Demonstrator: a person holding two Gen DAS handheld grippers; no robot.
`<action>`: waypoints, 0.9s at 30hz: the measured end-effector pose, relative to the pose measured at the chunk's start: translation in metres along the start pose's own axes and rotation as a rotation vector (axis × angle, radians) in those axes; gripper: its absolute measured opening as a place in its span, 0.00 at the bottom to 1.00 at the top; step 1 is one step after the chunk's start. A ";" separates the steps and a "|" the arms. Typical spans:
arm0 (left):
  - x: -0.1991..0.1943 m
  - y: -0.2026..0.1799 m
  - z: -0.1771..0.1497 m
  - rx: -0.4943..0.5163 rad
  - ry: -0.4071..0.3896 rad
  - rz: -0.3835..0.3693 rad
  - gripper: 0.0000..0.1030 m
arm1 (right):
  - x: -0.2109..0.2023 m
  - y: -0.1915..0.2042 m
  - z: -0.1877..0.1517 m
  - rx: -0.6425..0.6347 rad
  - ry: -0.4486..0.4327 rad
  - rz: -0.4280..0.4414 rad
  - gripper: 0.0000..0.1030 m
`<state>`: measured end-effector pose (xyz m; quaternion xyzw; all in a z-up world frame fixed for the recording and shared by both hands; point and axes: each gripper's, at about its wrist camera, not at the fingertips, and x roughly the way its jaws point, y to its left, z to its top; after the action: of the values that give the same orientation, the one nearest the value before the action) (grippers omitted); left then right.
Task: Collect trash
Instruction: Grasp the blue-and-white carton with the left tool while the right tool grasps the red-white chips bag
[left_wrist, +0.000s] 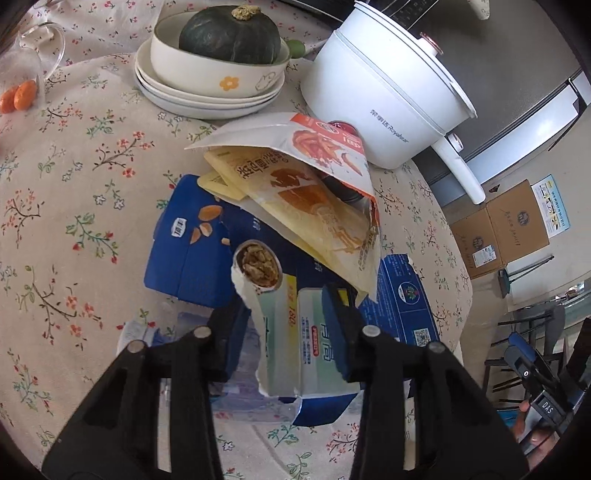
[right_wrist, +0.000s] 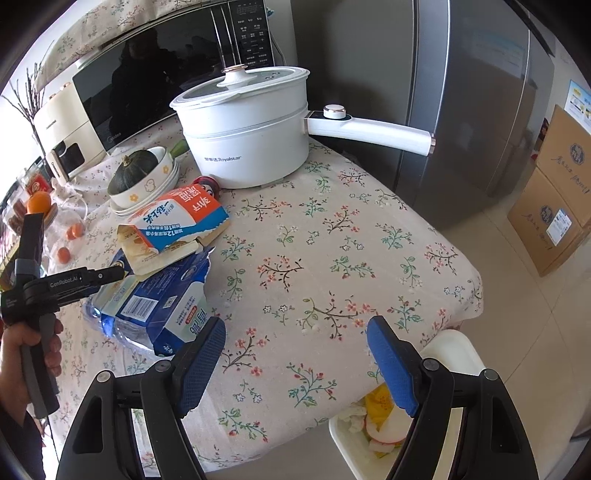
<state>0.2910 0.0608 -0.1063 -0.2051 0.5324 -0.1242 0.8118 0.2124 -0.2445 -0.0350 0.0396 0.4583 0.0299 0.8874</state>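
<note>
A pile of trash lies on the floral tablecloth (right_wrist: 332, 236): a flattened blue carton (left_wrist: 184, 254), snack bags (left_wrist: 295, 192) and a crushed clear bottle (left_wrist: 243, 373). My left gripper (left_wrist: 288, 332) points down into the pile, its pads pressed on a torn pale green and white carton piece (left_wrist: 291, 350). From the right wrist view the left gripper (right_wrist: 110, 275) reaches into the pile, held by a hand (right_wrist: 22, 350). My right gripper (right_wrist: 295, 354) stands open over the table's near edge with nothing between its fingers. A white bin (right_wrist: 450, 350) with scraps sits below that edge.
A white electric pot (right_wrist: 251, 140) with a long handle stands behind the pile. A bowl with a dark green squash (left_wrist: 229, 37) rests on stacked plates. Oranges (left_wrist: 18, 98), a microwave (right_wrist: 155, 77), a grey fridge (right_wrist: 461, 110) and cardboard boxes (right_wrist: 554, 206) surround the table.
</note>
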 end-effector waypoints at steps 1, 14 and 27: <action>0.000 -0.001 -0.002 -0.006 0.001 -0.020 0.13 | -0.001 -0.001 0.000 0.004 -0.001 0.001 0.78; -0.097 -0.031 -0.059 -0.070 -0.188 -0.206 0.00 | -0.015 -0.001 -0.010 0.005 -0.015 0.019 0.78; -0.221 0.021 -0.095 -0.079 -0.551 -0.009 0.00 | 0.005 0.051 -0.007 -0.052 0.020 0.022 0.78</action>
<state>0.1146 0.1531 0.0305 -0.2652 0.2952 -0.0464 0.9167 0.2091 -0.1926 -0.0378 0.0213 0.4657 0.0518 0.8831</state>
